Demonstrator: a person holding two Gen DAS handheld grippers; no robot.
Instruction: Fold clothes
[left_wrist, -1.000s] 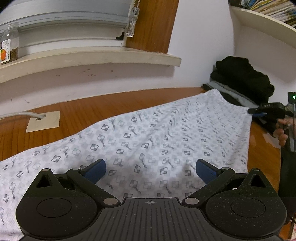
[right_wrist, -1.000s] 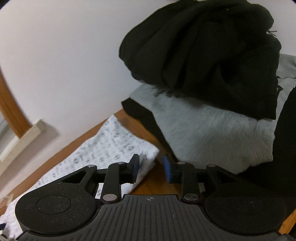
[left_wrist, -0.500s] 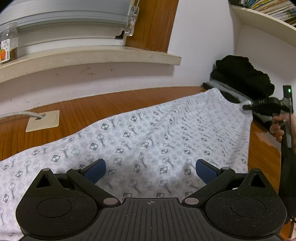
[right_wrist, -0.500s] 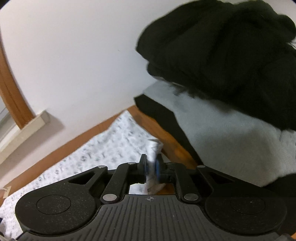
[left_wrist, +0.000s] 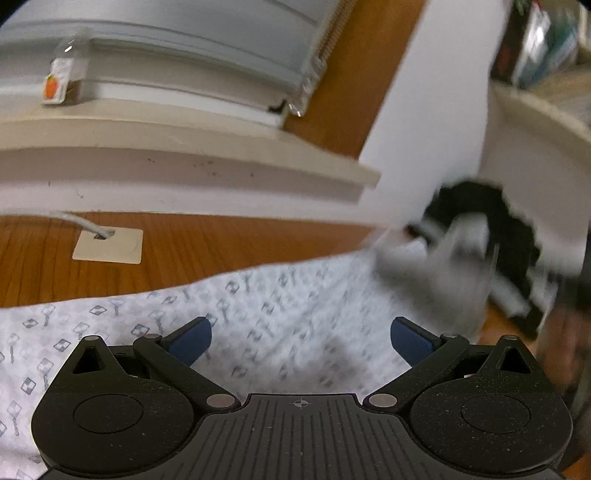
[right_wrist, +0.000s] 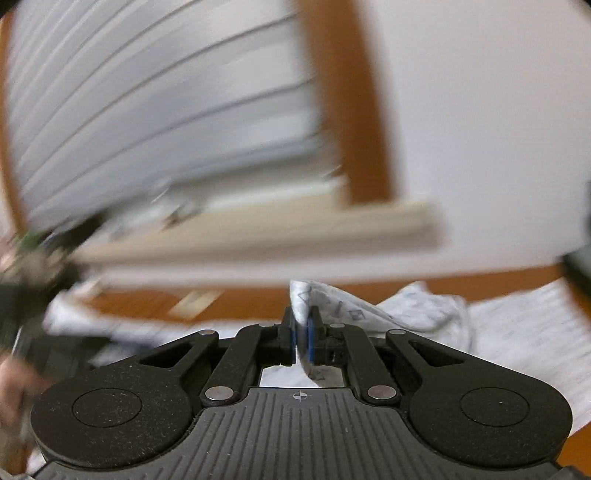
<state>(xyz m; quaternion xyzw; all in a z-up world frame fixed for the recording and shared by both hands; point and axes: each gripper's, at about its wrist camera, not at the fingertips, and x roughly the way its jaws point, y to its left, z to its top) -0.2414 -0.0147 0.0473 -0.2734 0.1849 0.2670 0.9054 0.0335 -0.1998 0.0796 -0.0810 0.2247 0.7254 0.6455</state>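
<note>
The patterned cloth (left_wrist: 258, 325) lay spread on our wooden bench (left_wrist: 184, 254); our right gripper (right_wrist: 301, 338) pinched one raised corner tight, while our left gripper (left_wrist: 301, 338) hung wide apart above it, holding nothing.

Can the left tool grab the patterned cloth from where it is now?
Probably yes. The left tool is open, and the patterned cloth lies spread on the wooden table right under and ahead of its fingers. Nothing sits between them; it would likely just need to dip down and close.
</note>
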